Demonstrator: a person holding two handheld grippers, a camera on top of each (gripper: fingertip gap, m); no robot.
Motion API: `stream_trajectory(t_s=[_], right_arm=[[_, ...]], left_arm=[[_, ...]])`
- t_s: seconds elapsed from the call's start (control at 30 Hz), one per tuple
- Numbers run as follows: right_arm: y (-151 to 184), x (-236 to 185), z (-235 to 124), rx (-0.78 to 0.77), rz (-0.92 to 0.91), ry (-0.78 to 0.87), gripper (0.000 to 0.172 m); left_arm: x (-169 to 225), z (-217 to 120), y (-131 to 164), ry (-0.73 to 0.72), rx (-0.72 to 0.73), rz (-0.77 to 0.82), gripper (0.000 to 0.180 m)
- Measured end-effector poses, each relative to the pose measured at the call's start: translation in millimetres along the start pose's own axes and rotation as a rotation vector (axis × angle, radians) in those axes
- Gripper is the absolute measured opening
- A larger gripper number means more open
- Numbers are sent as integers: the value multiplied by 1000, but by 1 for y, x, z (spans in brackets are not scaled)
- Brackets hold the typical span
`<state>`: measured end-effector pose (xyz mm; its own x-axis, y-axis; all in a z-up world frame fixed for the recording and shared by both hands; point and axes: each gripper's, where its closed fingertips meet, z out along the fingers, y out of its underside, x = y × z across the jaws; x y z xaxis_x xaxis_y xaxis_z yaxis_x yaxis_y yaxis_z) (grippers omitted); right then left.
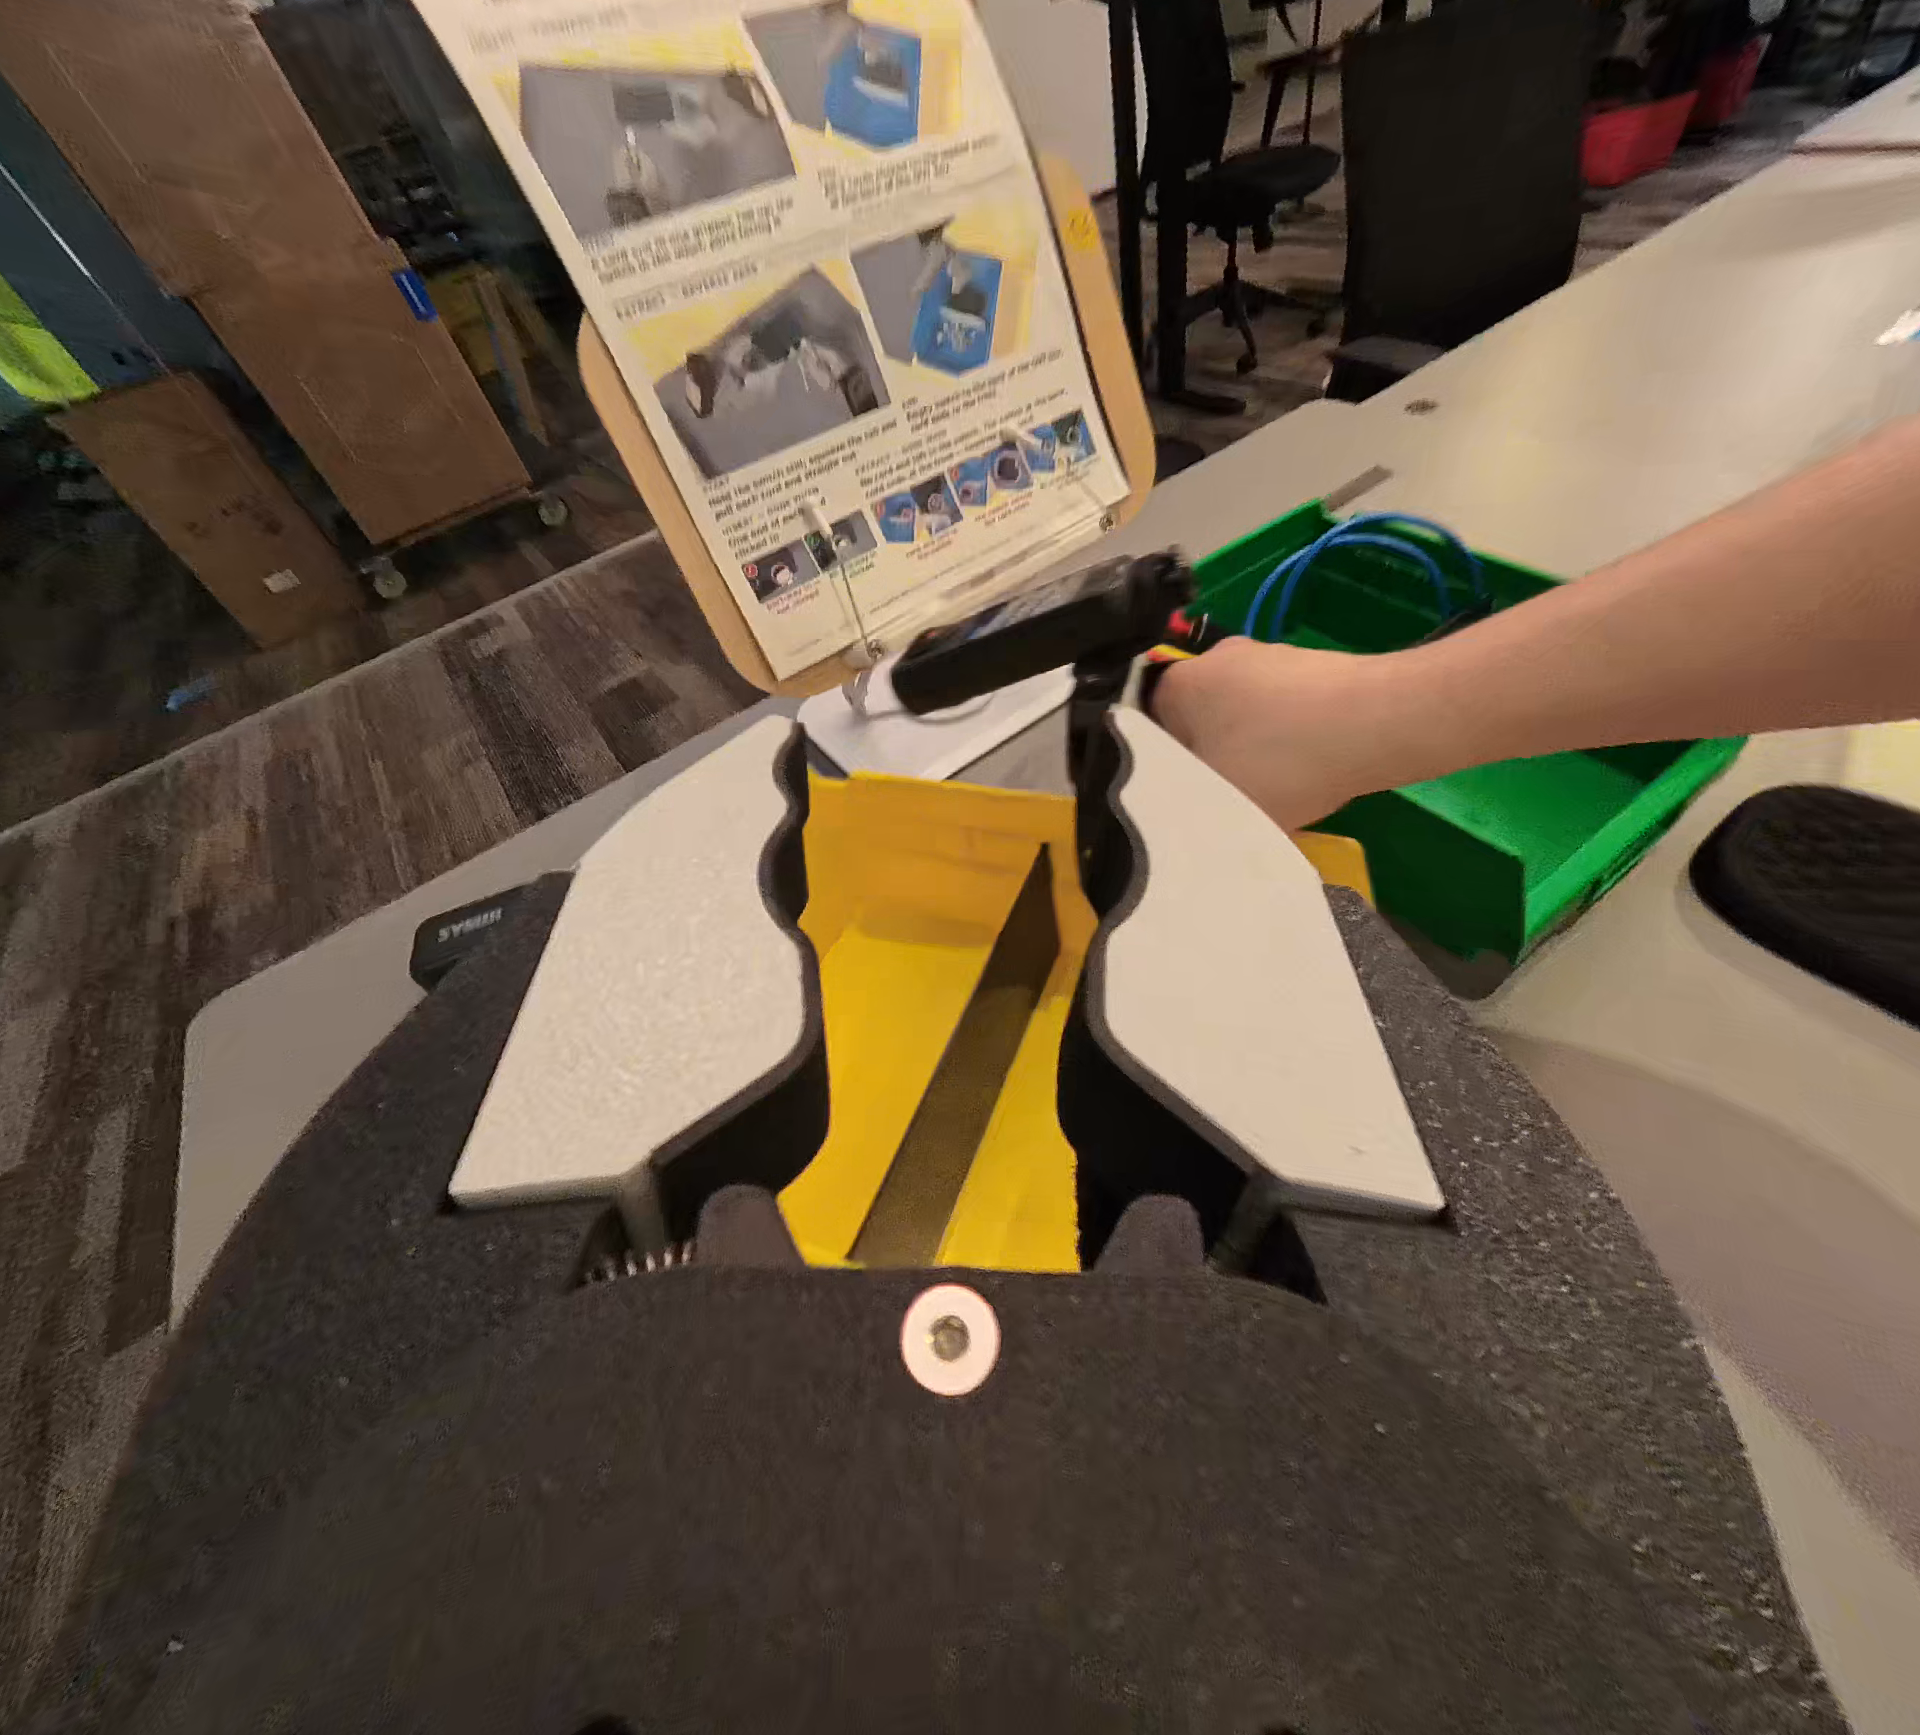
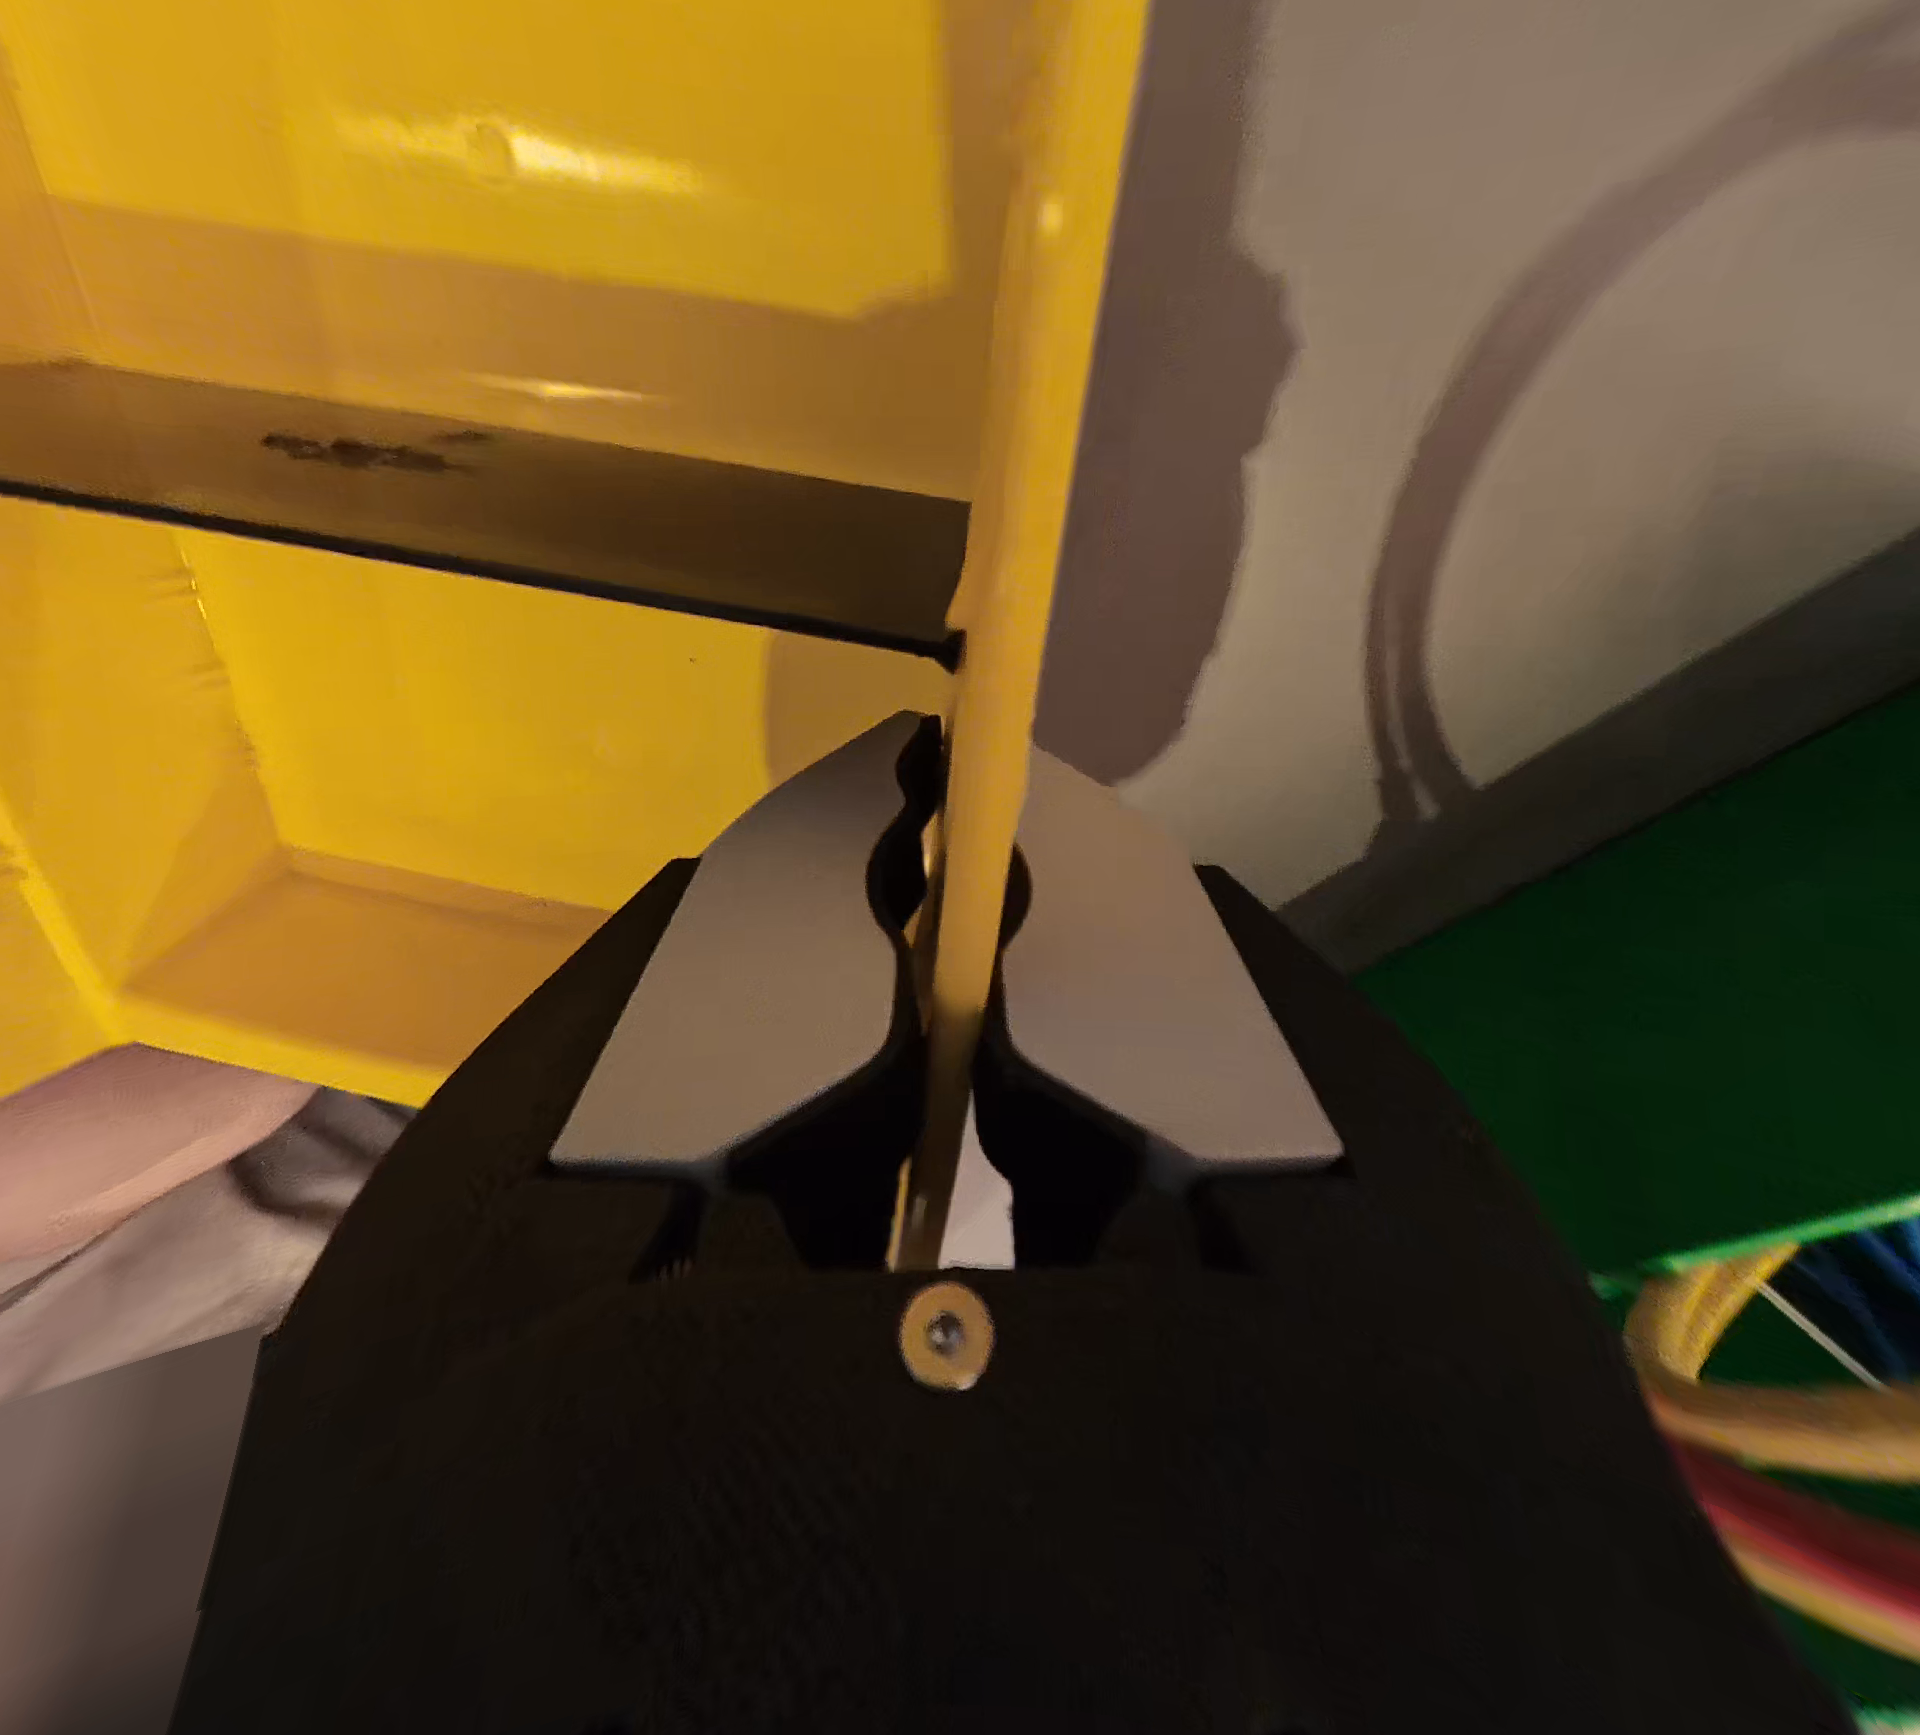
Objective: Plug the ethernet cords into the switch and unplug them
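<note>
A yellow bin (image 1: 914, 989) with a black divider (image 1: 977, 1062) stands on the table right under my left gripper (image 1: 951, 750). That gripper is open with nothing between its pads. In the right wrist view my right gripper (image 2: 971, 750) is shut on the yellow bin's thin side wall (image 2: 997, 542), one pad on each face. The left wrist view shows that gripper (image 1: 1091, 781), held by a hand, at the bin's far right wall. Ethernet cords lie in a green bin (image 1: 1507, 854): a blue one (image 1: 1351, 553) and yellow and red ones (image 2: 1818, 1498). A black device (image 1: 468, 932) lies left of my left fingers.
An instruction board (image 1: 810, 283) on a wooden stand rises just behind the yellow bin. The green bin (image 2: 1662, 1010) sits close to the right of the yellow one. A black pad (image 1: 1818, 885) lies at the right on the grey table (image 1: 1662, 1166). Floor and cartons lie to the left. The left gripper's tips are roughly 30 cm from the right gripper's.
</note>
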<state>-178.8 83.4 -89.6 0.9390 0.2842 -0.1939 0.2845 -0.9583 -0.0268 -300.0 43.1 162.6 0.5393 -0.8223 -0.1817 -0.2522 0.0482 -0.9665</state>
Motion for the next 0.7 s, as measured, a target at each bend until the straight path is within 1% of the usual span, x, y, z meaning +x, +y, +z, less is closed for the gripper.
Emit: stream_trajectory(t_s=[0.1, 0.2, 0.3, 0.4, 0.47, 0.5, 0.57, 0.63, 0.7], right_arm=[[-8, -20, -32, -13, -88, 12, 5], [-4, -31, -74, -15, -157, 38, 5], [18, -25, -119, -16, -168, 52, 5], [58, 4, -166, 2, -133, 71, 5], [94, 35, -197, 31, -72, 78, 5], [114, 54, -211, 55, -33, 79, 5], [157, 94, -234, 115, 58, 69, 5], [204, 138, -245, 193, 167, 36, 5], [251, 183, -243, 272, 291, -10, 5]], left_arm=[[23, -32, -25, -15, 107, -11, 52], [43, -77, -51, -26, 278, -23, 52], [54, -121, -67, -42, 439, -31, 52], [56, -144, -69, -62, 501, -35, 52], [51, -146, -67, -72, 499, -43, 50], [51, -143, -65, -51, 483, -45, 44], [58, -128, -59, 61, 429, -46, 42], [63, -103, -52, 155, 347, -43, 41], [64, -66, -40, 208, 225, -59, 42]])
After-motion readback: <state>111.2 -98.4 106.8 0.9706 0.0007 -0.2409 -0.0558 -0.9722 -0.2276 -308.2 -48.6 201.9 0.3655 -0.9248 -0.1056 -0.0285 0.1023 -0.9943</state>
